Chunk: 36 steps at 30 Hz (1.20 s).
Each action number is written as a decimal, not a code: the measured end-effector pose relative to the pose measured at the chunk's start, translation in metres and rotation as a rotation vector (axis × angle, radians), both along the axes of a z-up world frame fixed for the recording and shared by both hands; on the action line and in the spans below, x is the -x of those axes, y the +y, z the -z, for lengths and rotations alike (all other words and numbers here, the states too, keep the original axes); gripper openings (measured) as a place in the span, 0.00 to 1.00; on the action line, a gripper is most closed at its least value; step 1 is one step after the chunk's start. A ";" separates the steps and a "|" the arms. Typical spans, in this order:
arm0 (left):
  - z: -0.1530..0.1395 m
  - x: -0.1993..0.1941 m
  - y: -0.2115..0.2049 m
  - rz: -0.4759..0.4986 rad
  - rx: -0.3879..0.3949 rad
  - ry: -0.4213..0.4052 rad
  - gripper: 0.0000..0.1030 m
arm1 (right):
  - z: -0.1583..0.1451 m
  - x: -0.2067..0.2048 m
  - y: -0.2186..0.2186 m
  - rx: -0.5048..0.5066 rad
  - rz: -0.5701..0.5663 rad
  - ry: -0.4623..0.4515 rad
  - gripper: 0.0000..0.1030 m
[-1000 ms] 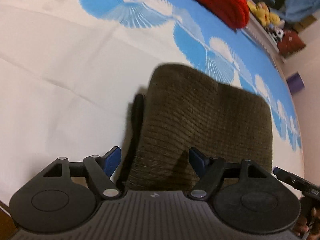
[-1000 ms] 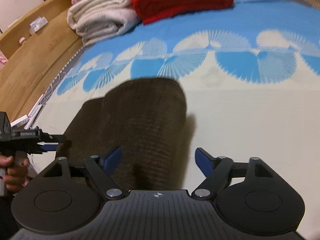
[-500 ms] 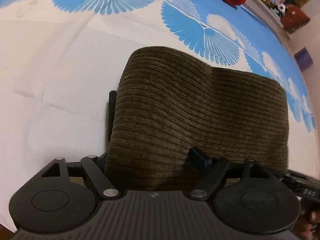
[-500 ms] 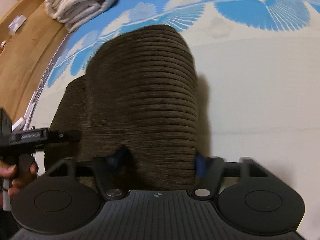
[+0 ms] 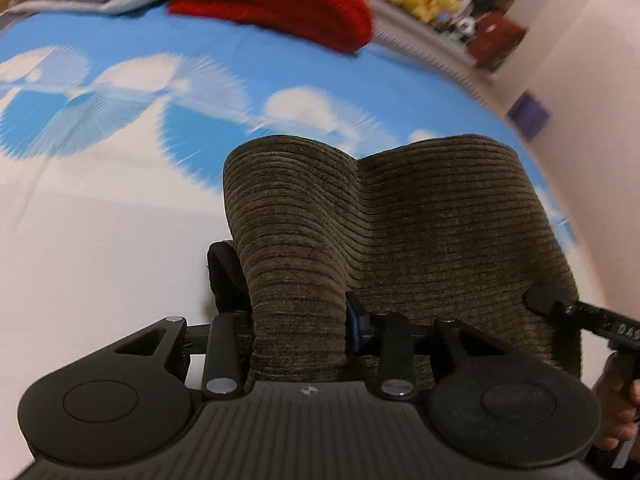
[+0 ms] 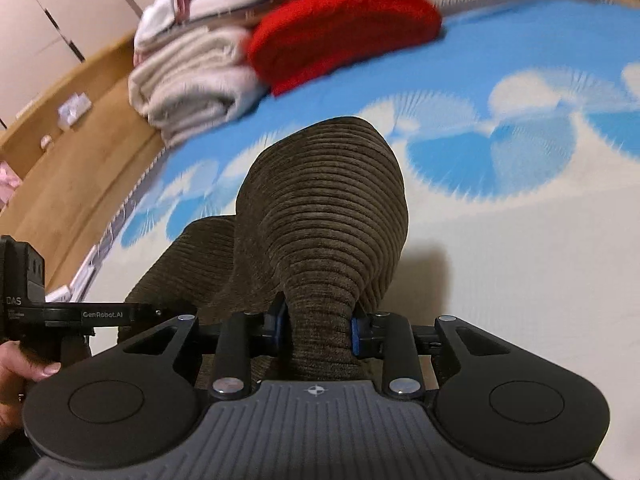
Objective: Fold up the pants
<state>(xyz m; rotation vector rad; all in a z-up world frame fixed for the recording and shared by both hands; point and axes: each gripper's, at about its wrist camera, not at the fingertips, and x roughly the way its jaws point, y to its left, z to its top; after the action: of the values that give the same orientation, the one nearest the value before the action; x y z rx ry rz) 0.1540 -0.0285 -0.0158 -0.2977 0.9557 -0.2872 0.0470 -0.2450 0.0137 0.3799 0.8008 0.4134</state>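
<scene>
Left wrist view, left gripper [image 5: 300, 328] just closed, pinching brown corduroy pants [image 5: 420, 232], right gripper [image 6: 316, 328] likewise just clamped on pants' bunched edge, over blue-white bedspread [image 6: 520, 240].

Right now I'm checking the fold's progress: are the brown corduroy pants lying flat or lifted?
Lifted: the brown corduroy pants arch up off the blue-and-white bedspread, pinched by both hand-held grippers.

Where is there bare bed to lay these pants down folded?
Bare cream sheet lies right of the pants, and more sheet left of them in the left wrist view. Crowded at the far edge: red knit and folded towels. Both grippers, left and right, clamp the pants.
</scene>
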 end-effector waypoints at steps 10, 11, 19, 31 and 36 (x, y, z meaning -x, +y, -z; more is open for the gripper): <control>-0.006 -0.048 -0.093 0.071 0.068 -0.061 0.49 | -0.021 -0.027 -0.116 0.049 0.044 -0.085 0.32; 0.002 -0.056 -0.100 0.060 -0.002 -0.032 0.57 | -0.011 -0.034 -0.122 0.068 0.058 -0.068 0.39; -0.002 -0.067 -0.103 -0.055 -0.146 -0.043 0.43 | 0.021 -0.044 -0.155 0.279 0.272 0.000 0.39; 0.040 -0.038 -0.194 0.466 -0.442 0.053 0.32 | 0.068 -0.031 -0.097 0.432 -0.307 0.147 0.37; 0.011 -0.051 -0.180 0.273 -0.378 -0.042 0.33 | 0.041 -0.032 -0.114 0.341 -0.162 -0.020 0.37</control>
<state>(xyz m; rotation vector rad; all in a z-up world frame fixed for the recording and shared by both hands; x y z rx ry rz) 0.2053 -0.2080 -0.0273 0.1861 0.9880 -0.3531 0.0791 -0.3589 -0.0273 -0.0072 0.8684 0.4213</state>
